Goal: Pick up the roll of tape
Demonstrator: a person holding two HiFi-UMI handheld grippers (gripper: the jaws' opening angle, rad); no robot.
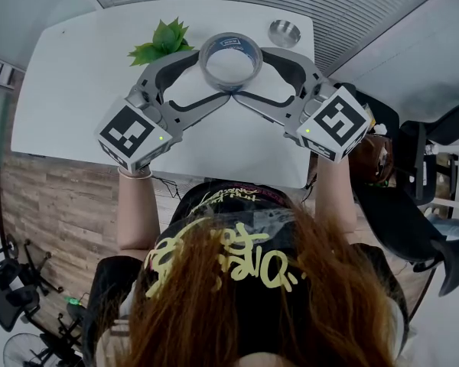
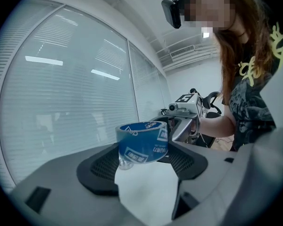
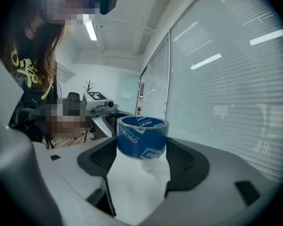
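Where your left gripper reaches in from the left, its jaws stand wide. The roll of tape fills the gap at their tips, with its blue side against the black pads. The roll sits hole-up between both grippers, over the far middle of the white table and seemingly lifted clear of it. Your right gripper mirrors this from the right, its jaws also wide and their tips gripping the same roll.
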